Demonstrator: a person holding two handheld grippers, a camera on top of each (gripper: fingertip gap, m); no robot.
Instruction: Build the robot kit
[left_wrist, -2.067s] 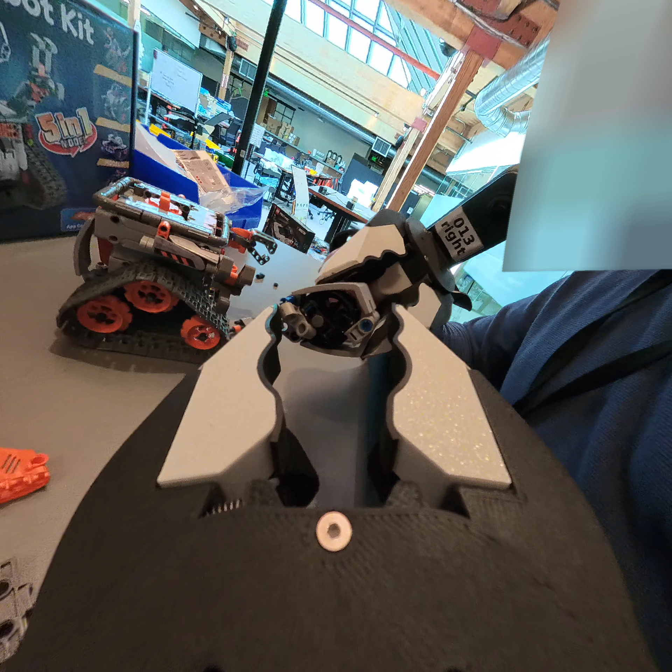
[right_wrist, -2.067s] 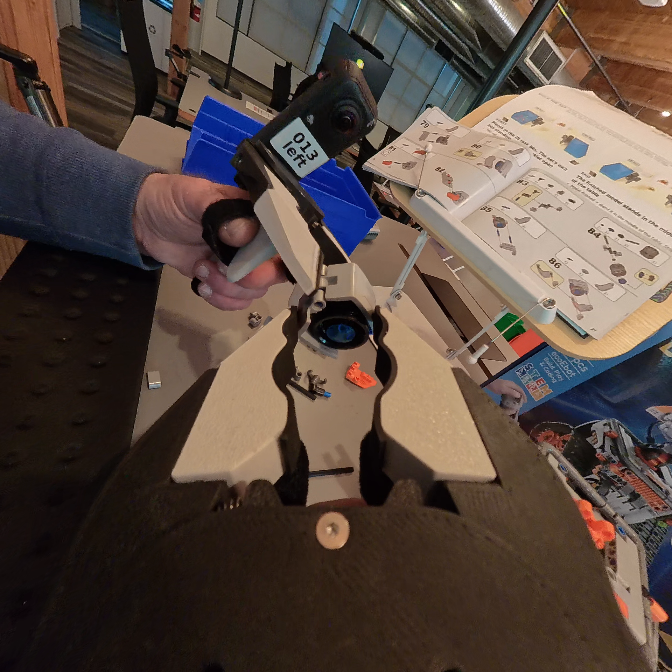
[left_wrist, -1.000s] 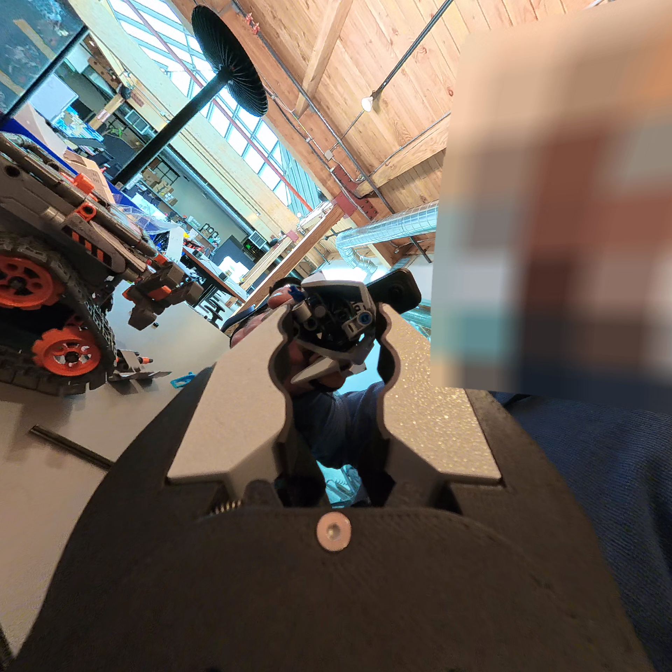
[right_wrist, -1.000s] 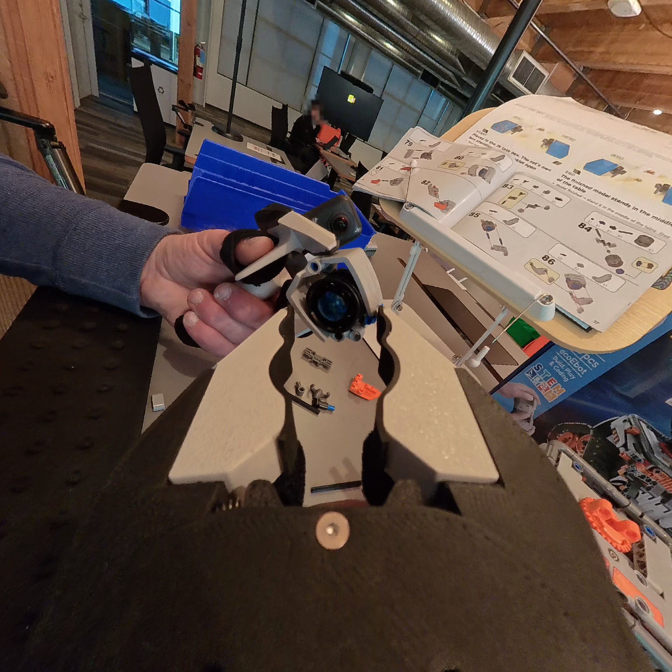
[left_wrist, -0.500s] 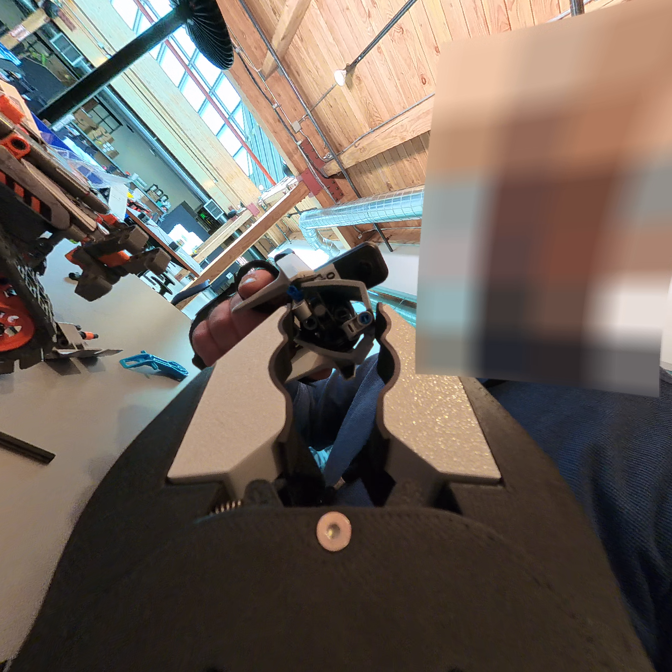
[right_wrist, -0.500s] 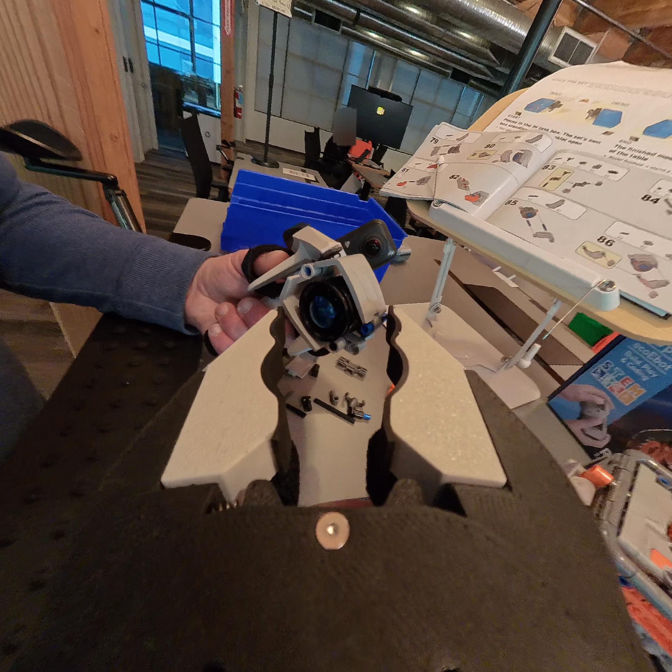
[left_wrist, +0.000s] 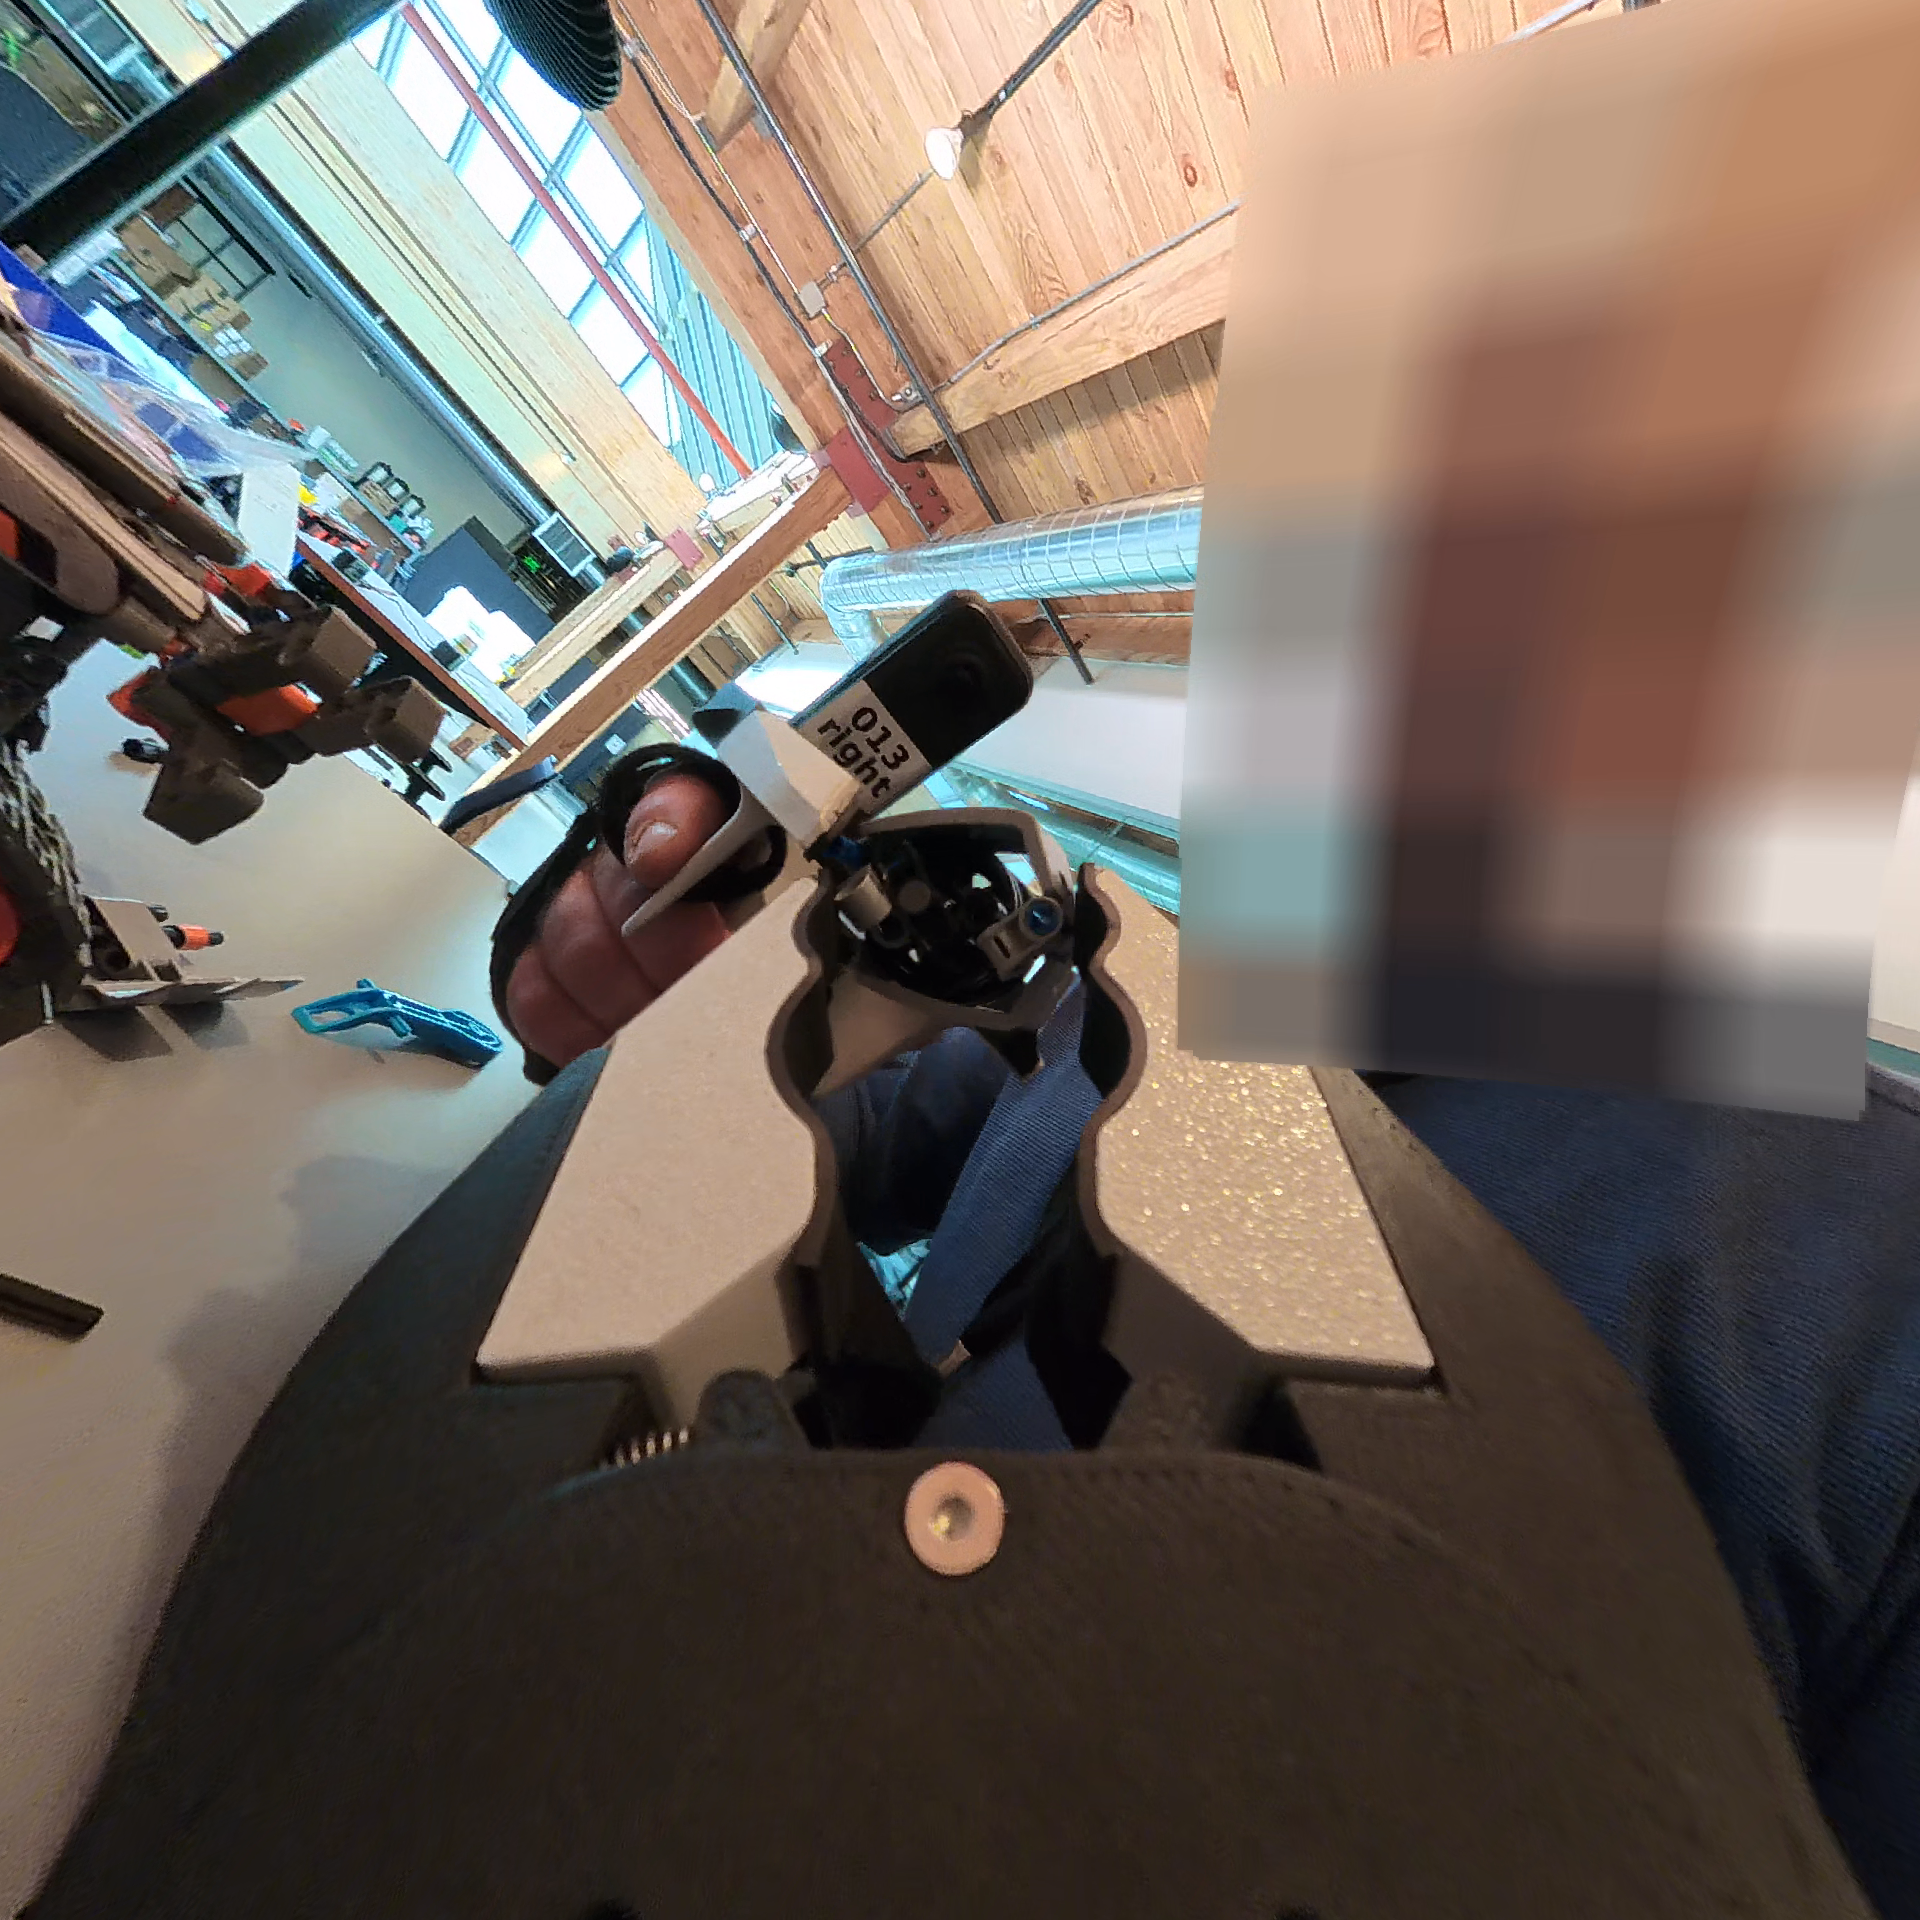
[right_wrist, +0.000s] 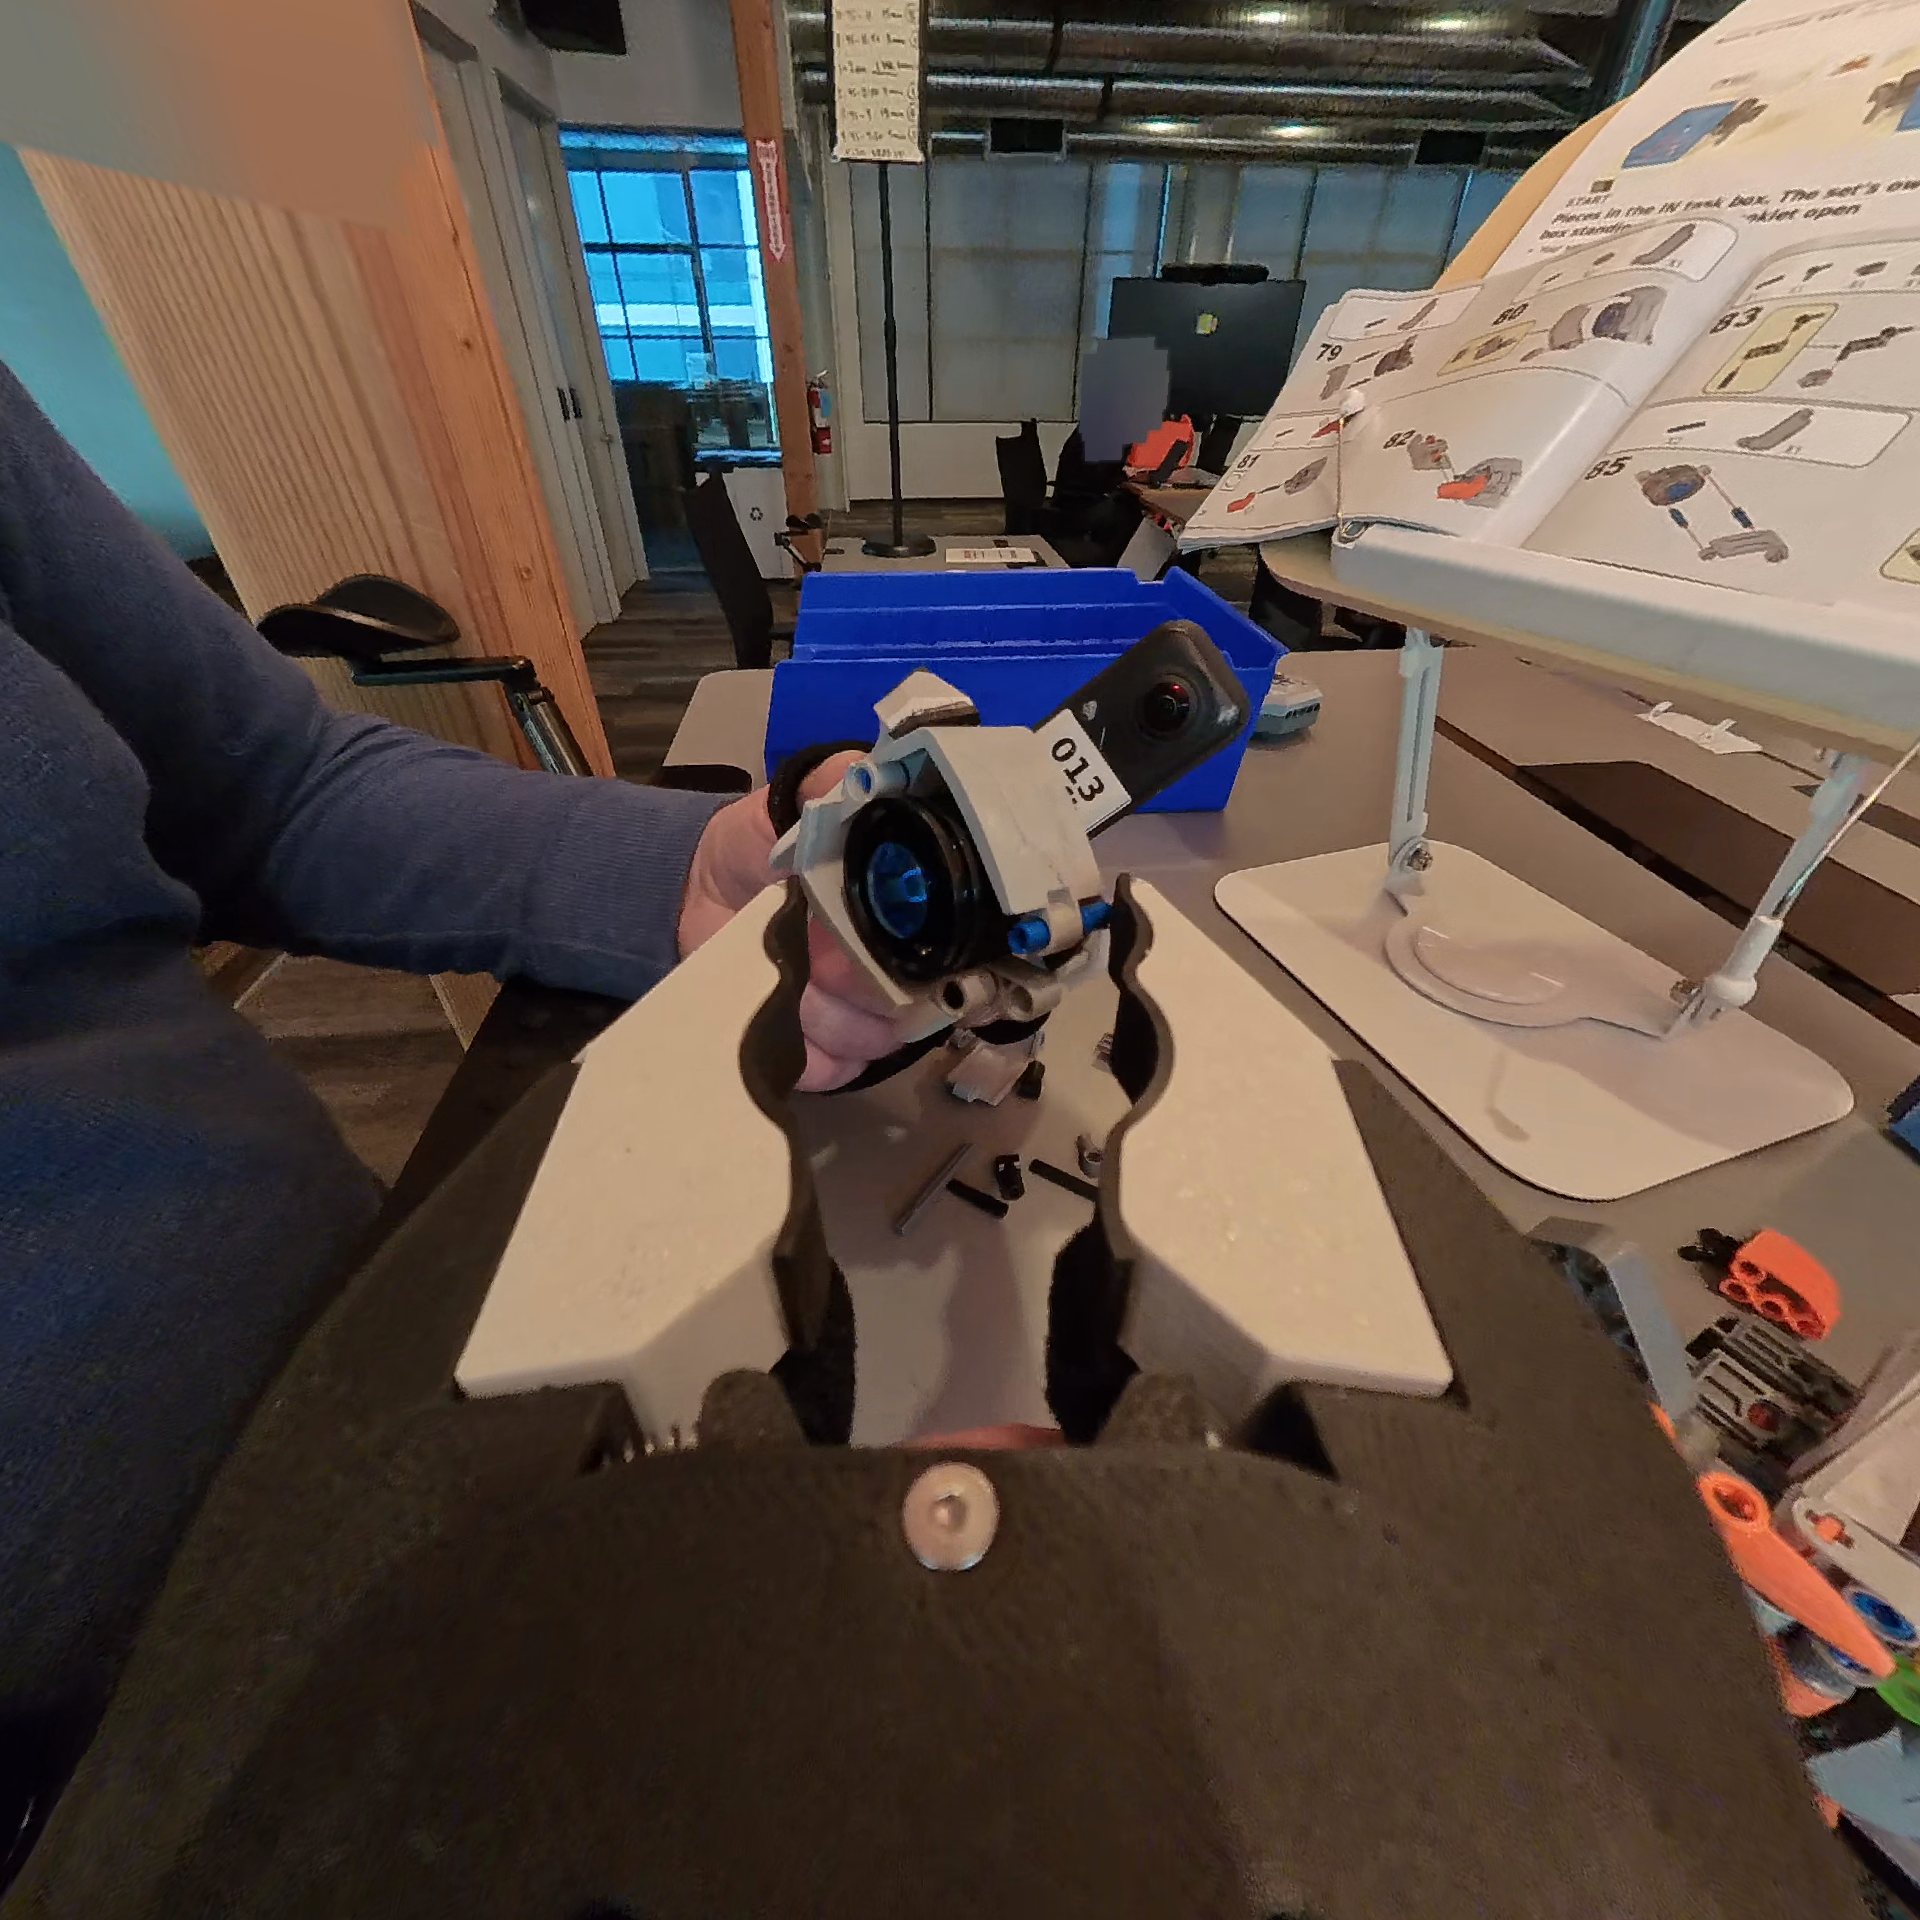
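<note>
Small brick-built assembly (right_wrist: 940, 894) held up in the air above the table (right_wrist: 1340, 821), between the two grippers. It's a grey angular plastic shell around a black ribbed ring with a blue hub, blue pins sticking out at the corners; from the left wrist view the back side (left_wrist: 940, 925) shows dark pins and connectors inside the shell. Left gripper (left_wrist: 940, 935): fingers partly closed, clamped on the assembly at their tips, pads touching both sides. Right gripper (right_wrist: 951, 940): fingers set about the same width, tips flanking the assembly; contact looks likely but I can't tell for sure that it is gripping. Fingers on both are matte pale grey printed plastic with wavy inner edges, on rough black bodies. A hand (left_wrist: 592, 935) holds the right gripper's trigger, another hand (right_wrist: 790, 935) the left one behind the assembly. Loose small black and grey pins (right_wrist: 987, 1179) lie on the smooth grey table below. Farther out: blue plastic bin (right_wrist: 997, 665), open instruction booklet (right_wrist: 1621, 395) on a white stand, a tracked grey-and-orange model (left_wrist: 135, 665), a blue plastic tool (left_wrist: 400, 1023) flat on the table.
</note>
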